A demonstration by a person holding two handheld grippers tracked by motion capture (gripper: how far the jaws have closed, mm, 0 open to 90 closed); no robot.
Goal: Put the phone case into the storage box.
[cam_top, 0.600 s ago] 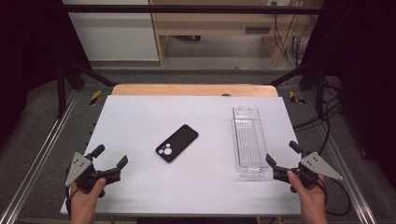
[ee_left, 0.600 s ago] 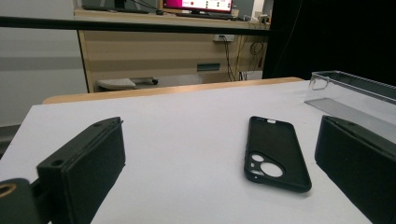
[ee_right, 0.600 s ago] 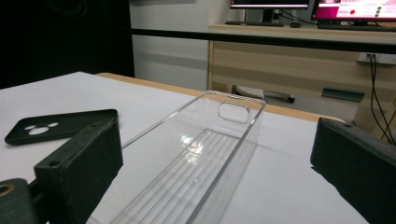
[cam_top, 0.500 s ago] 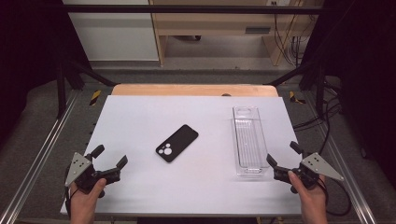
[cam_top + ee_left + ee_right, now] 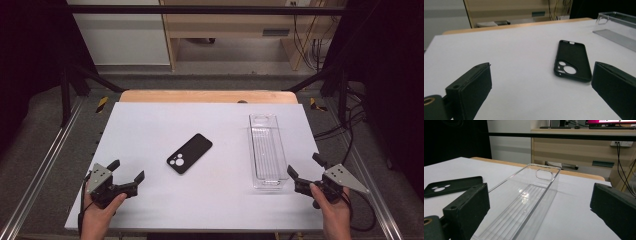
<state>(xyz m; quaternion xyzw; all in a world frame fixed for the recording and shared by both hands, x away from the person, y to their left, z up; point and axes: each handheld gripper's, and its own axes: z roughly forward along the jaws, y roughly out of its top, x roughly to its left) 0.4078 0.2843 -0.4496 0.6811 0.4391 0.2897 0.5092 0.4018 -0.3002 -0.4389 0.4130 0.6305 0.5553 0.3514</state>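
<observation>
A black phone case [image 5: 189, 153] lies face down near the middle of the white table [image 5: 150, 125], camera cut-outs toward the person. A long clear plastic bin [image 5: 267, 151] stands lengthwise on the right side. My left gripper [image 5: 126, 173] rests open near the front left corner, its jaws wide apart and empty. In the left gripper view the phone case [image 5: 572, 60] lies ahead and to the right. My right gripper [image 5: 306, 166] sits open at the front right, just beside the bin's near end. In the right gripper view the bin [image 5: 529, 195] stretches away between the jaws.
The table's wooden far edge [image 5: 207, 96] borders a floor with a wooden desk [image 5: 230, 25] and cables beyond. Metal rails [image 5: 40, 170] run along both sides of the table. Bare white surface lies between the two grippers.
Both hands have edged slightly toward the front edge of the table. The phone case and the bin have stayed put.
</observation>
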